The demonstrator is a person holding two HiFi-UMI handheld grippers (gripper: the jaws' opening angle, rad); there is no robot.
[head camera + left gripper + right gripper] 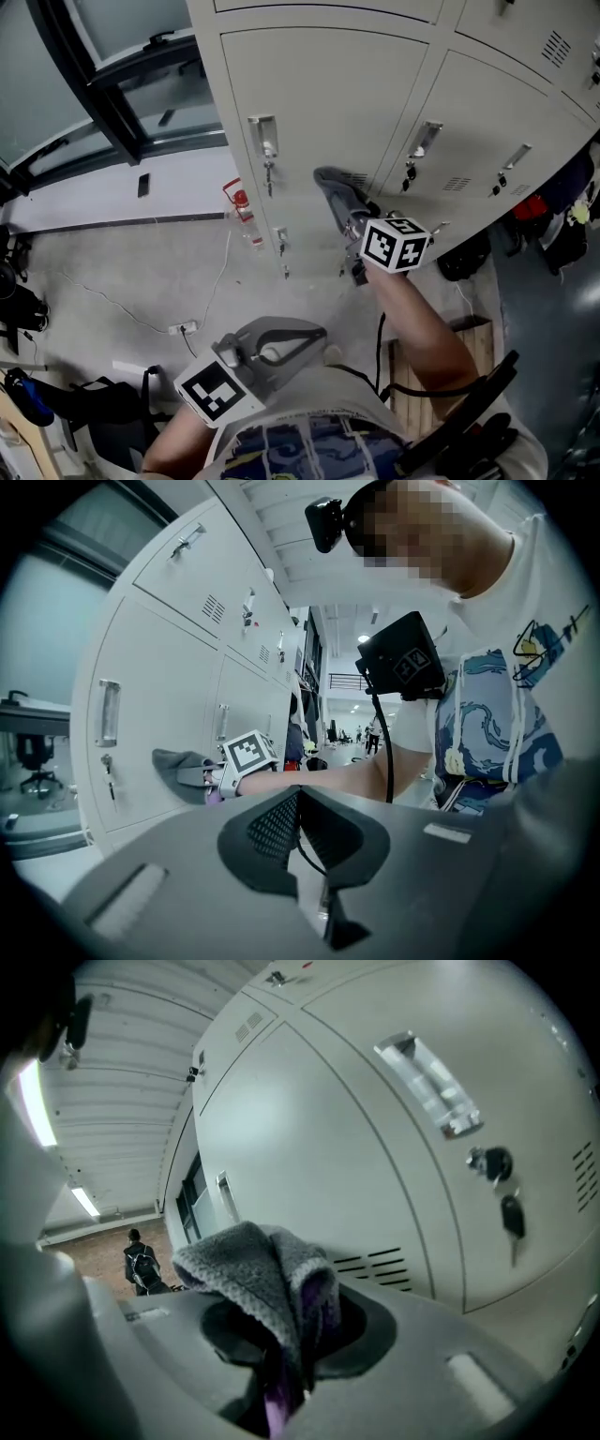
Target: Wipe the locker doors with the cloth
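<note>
A grey cloth (336,190) is pressed to a pale locker door (319,103), low on it near the vent slots. My right gripper (352,220) is shut on the cloth, its marker cube just behind. In the right gripper view the cloth (253,1260) bunches over the right gripper (286,1354), with the door (309,1138) just beyond. My left gripper (314,333) hangs low near the person's body, away from the lockers, shut and holding nothing. In the left gripper view its tips (300,794) meet, and the cloth (180,769) shows beyond on the door (159,677).
Keys hang from the locks (269,173) (409,175). A red bottle (239,202) stands at the locker's foot. A cable and power strip (183,328) lie on the floor. Dark bags (28,398) sit at lower left, a wooden pallet (469,328) at right.
</note>
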